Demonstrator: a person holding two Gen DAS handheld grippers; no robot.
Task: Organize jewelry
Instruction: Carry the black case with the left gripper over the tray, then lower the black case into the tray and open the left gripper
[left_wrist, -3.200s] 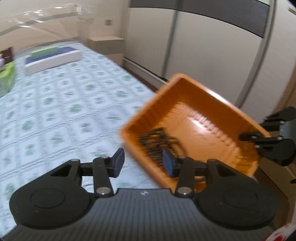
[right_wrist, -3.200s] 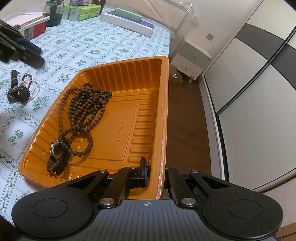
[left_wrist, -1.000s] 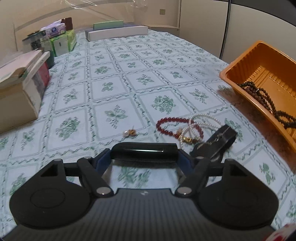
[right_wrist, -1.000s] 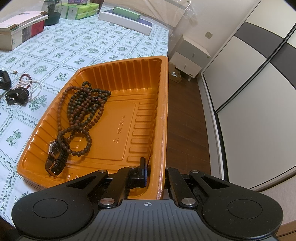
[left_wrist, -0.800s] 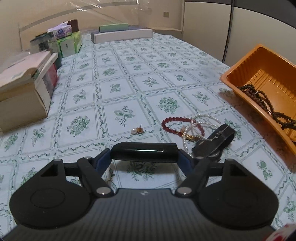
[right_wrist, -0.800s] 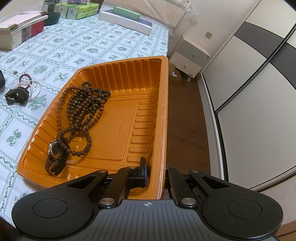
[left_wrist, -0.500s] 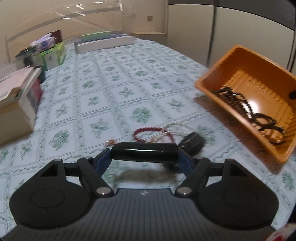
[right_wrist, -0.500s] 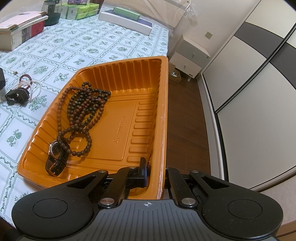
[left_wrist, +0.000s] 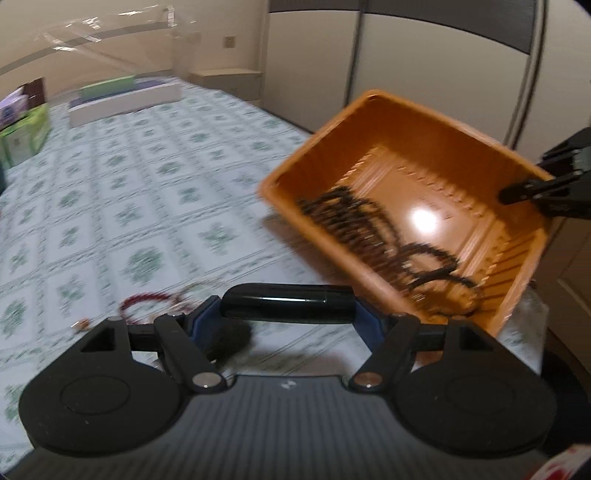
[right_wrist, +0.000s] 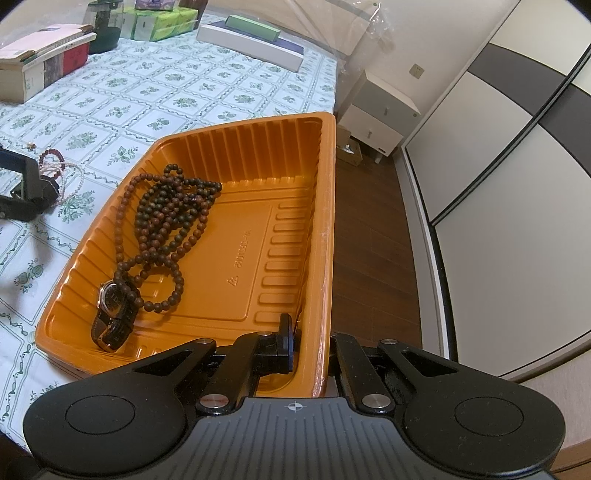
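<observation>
My left gripper (left_wrist: 288, 316) is shut on a glossy black tube (left_wrist: 288, 302) held crosswise above the floral tablecloth, just left of the orange tray (left_wrist: 406, 122). My right gripper (right_wrist: 314, 343) is shut on the tray's near rim (right_wrist: 327, 221) and also shows in the left wrist view (left_wrist: 546, 184). In the tray lie a dark bead necklace (right_wrist: 166, 214) and a wristwatch (right_wrist: 112, 306). On the cloth left of the tray are a red bead bracelet (right_wrist: 50, 153), a pearl bracelet (right_wrist: 70, 177), a small earring (left_wrist: 83, 324) and a black strap-like item (left_wrist: 227, 338).
A stack of books (right_wrist: 44, 62), a dark jar (right_wrist: 105, 29), green tissue boxes (right_wrist: 159, 22) and a long white box (right_wrist: 251, 46) stand at the table's far side. The tray overhangs the table edge above a wooden floor (right_wrist: 369, 240). A nightstand (right_wrist: 376, 110) and wardrobe doors are beyond.
My left gripper has risen and swung right with the black tube, so the tray now looms close ahead. The right gripper and the tray have kept still.
</observation>
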